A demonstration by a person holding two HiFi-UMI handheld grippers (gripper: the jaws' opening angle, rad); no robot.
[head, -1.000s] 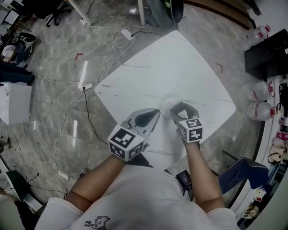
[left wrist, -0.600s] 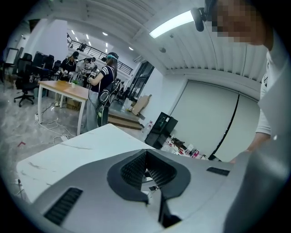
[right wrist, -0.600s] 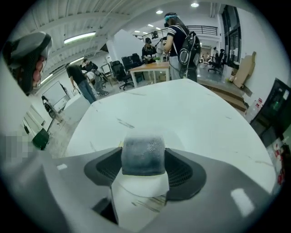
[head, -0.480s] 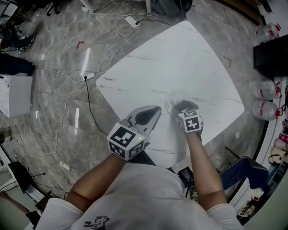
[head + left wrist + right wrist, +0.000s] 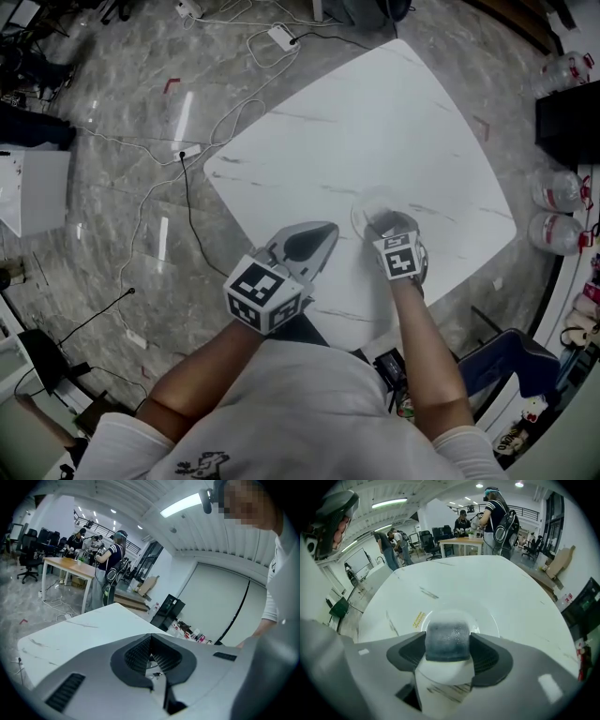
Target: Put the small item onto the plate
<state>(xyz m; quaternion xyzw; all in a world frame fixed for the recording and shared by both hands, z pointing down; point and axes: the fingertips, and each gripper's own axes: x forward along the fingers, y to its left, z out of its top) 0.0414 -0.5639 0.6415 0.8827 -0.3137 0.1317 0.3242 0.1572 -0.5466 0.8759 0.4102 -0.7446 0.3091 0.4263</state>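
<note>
The small item (image 5: pixel 447 641), a white piece with a dark grey rounded top, sits between the jaws of my right gripper (image 5: pixel 447 654), which is shut on it. Just beyond it lies a pale round plate (image 5: pixel 489 620) on the white marble-look table (image 5: pixel 478 583). In the head view the right gripper (image 5: pixel 392 227) hovers over the near edge of the plate (image 5: pixel 366 208). My left gripper (image 5: pixel 315 238) hangs to the left of the plate, jaws together with nothing between them; the left gripper view shows the same for the left gripper (image 5: pixel 151 656).
Cables and power strips (image 5: pixel 281 37) lie on the grey floor beyond the table (image 5: pixel 375 122). Large water bottles (image 5: pixel 553 192) and a black cabinet (image 5: pixel 567 122) stand at the right, a blue chair (image 5: pixel 506 361) at the lower right. People stand at a wooden desk (image 5: pixel 464 541) in the background.
The head view has shifted a little. My right gripper, still holding the small item, has edged slightly further over the plate's near side. The left gripper has hardly moved.
</note>
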